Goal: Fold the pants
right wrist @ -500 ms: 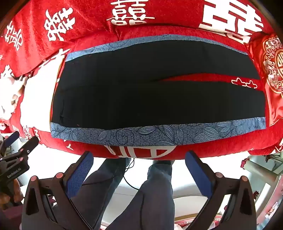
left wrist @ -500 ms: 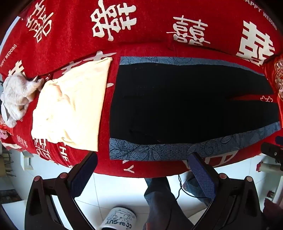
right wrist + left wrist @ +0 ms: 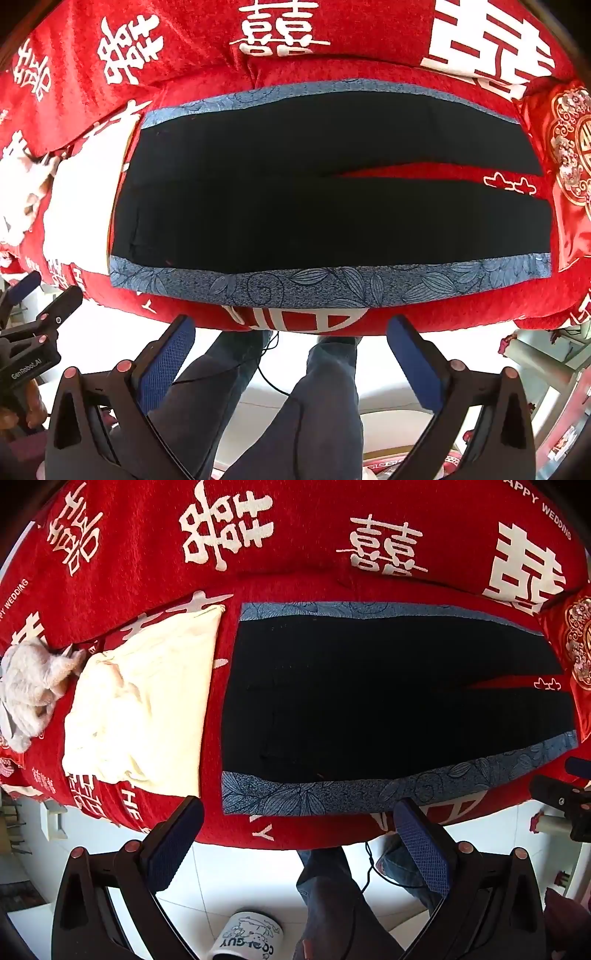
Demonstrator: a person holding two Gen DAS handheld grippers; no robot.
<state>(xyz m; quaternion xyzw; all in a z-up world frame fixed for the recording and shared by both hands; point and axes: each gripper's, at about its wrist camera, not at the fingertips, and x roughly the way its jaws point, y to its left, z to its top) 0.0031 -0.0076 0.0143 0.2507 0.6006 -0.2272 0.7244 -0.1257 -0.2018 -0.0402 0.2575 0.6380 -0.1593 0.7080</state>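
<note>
The black pants (image 3: 388, 698) are spread flat on a red bedspread (image 3: 295, 535) printed with white characters, their blue leaf-patterned side stripes running along the 12 and 6 o'clock edges. The waistband lies toward 9 o'clock and the two legs reach toward 3 o'clock, where a narrow wedge of red is seen between them. In the right wrist view the same pants (image 3: 325, 199) fill the middle of the picture, the near stripe lying just inside the bed's edge. At 9 o'clock of the pants, just beside the waistband, a folded cream garment (image 3: 144, 705) is laid, and farther toward 9 o'clock a crumpled pale fluffy cloth (image 3: 33, 686) is seen. A red embroidered cushion (image 3: 569, 166) is set at 3 o'clock, by the leg ends. The left gripper (image 3: 299, 845) is held at 6 o'clock, off the bed's edge, jaws spread wide with nothing between them. The right gripper (image 3: 291, 362) is likewise released and empty. Below them the person's jeans (image 3: 295, 406) are visible over pale floor tiles, and a printed mug (image 3: 247, 938) stands there.
</note>
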